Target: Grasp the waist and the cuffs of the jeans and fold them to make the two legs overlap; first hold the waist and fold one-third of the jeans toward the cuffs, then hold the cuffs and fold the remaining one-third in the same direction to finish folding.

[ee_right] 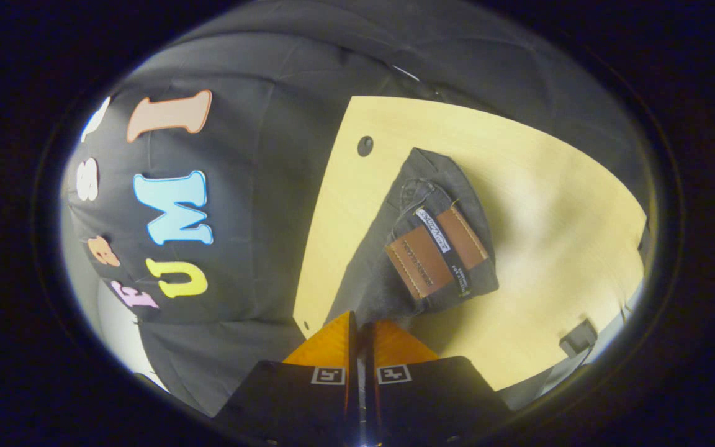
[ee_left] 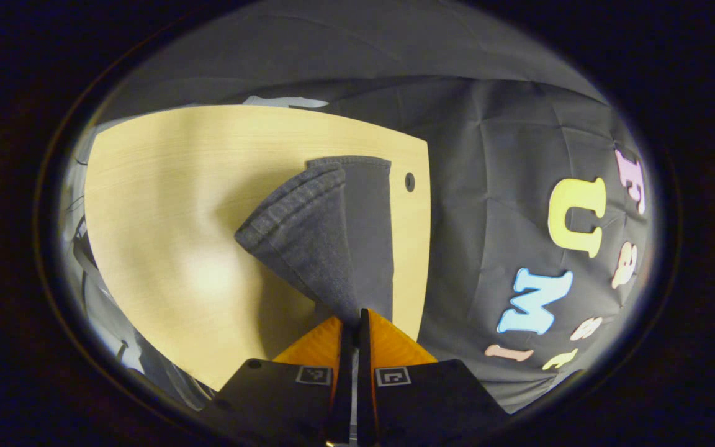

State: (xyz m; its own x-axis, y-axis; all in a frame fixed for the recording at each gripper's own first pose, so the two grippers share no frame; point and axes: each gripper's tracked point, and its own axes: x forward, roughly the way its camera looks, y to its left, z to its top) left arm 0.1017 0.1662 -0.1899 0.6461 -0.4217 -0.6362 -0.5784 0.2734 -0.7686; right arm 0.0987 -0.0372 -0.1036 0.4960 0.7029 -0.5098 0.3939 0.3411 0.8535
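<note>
in the left gripper view, the left gripper (ee_left: 350, 318) has its fingers pinched closed on the hemmed cuffs (ee_left: 298, 214) of the dark jeans (ee_left: 367, 236), lifted above the pale wooden surface (ee_left: 165, 205) with the cloth fanning out from the fingers. in the right gripper view, the right gripper (ee_right: 362, 324) has its fingers clamped on the waist (ee_right: 438, 248), its brown leather patch (ee_right: 422, 261) facing up, while the rest of the jeans trails down onto the surface near its edge.

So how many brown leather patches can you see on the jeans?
2, side by side on the jeans' waistband in the right gripper view: one patch lower left, the other upper right. Folds may hide more.
</note>
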